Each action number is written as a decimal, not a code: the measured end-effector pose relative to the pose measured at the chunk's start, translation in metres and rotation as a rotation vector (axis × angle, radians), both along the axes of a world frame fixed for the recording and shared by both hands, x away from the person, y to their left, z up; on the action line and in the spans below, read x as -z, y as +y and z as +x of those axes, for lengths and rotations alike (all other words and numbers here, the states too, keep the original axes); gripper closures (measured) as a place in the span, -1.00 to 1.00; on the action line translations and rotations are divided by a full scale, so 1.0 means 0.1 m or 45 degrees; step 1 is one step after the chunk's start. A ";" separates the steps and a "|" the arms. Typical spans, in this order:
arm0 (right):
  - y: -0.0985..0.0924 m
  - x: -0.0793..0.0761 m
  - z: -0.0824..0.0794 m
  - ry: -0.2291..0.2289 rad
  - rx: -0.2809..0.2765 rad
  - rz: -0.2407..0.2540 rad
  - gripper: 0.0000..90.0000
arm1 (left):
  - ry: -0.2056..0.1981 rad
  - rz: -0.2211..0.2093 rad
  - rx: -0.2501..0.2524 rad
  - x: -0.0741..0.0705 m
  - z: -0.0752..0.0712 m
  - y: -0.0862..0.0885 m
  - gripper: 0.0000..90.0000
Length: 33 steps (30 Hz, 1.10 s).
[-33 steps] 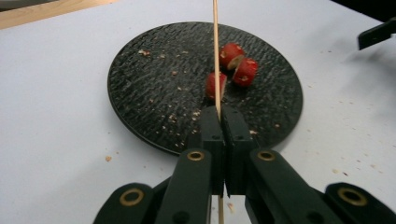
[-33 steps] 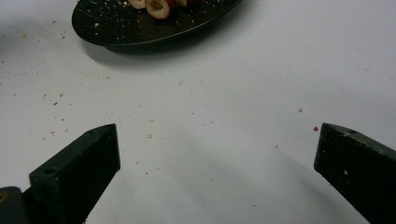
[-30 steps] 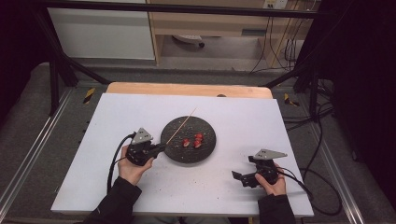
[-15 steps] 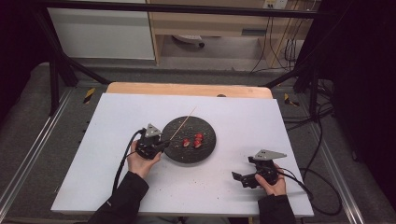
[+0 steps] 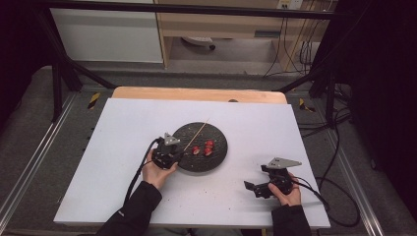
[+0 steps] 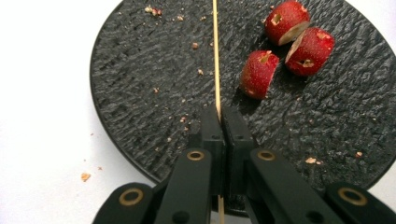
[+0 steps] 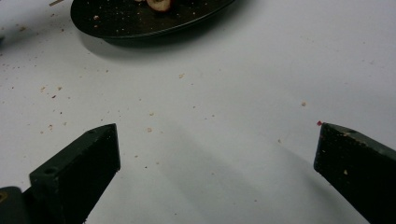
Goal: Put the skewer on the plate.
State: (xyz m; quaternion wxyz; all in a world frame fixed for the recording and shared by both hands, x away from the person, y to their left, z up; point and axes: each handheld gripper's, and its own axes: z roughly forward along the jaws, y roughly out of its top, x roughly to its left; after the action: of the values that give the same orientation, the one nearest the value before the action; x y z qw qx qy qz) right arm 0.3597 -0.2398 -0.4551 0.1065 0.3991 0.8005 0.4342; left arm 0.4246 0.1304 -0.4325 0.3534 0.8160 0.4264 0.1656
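On the white table (image 5: 123,147), slightly left of centre, sits a round black plate (image 5: 216,155) with a rough, slate-like surface. The left gripper (image 5: 169,153) hangs over the plate's near-left edge, and in the left gripper view its two black jaws are pressed together on a thin wooden skewer (image 6: 216,56). The stick runs straight out from between the jaw tips across the plate toward its far rim, and a short end shows again below the jaws. In the high view the skewer slants up and to the right, over the far-left part of the plate.

Three red fruit pieces (image 6: 289,46) lie on the plate, right of the skewer and apart from it. Two of them touch each other with pale cut faces showing; the third lies just beside them, closer to the jaws. Small crumbs are scattered over the plate and the table around it.

The right gripper (image 5: 256,186) rests low on the table at the near right, well apart from the plate, held in the person's right hand (image 5: 287,194). Its jaws stand wide apart with bare table between them.
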 end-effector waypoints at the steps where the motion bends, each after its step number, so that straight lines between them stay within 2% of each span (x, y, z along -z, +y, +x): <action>1: 0.00 0.00 0.00 0.001 0.001 -0.001 -0.97 | 0.001 0.001 0.000 0.00 0.00 -0.01 0.96; 11: 0.00 0.00 0.00 0.002 0.000 0.001 -0.97 | 0.016 0.021 -0.003 0.02 0.02 -0.04 0.96; 16: 0.00 0.00 0.00 0.000 -0.001 -0.003 -0.97 | 0.000 0.027 0.014 0.01 0.01 -0.03 0.94; 23: 0.00 0.00 0.00 -0.006 -0.003 -0.003 -0.97 | -0.039 0.003 0.075 -0.09 -0.05 0.08 0.64; 27: -0.01 -0.01 0.00 -0.001 0.004 0.002 -0.97 | -0.064 -0.002 0.124 -0.15 -0.11 0.18 0.37; 33: -0.01 -0.01 0.00 -0.004 0.003 0.001 -0.97 | -0.050 -0.030 0.155 -0.19 -0.20 0.40 -0.14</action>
State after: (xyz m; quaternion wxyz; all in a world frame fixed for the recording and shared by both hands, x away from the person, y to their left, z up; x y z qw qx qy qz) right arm 0.3595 -0.2405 -0.4541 0.1080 0.3994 0.7997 0.4351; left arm 0.4042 0.1700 -0.4135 0.3808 0.8328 0.3708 0.1549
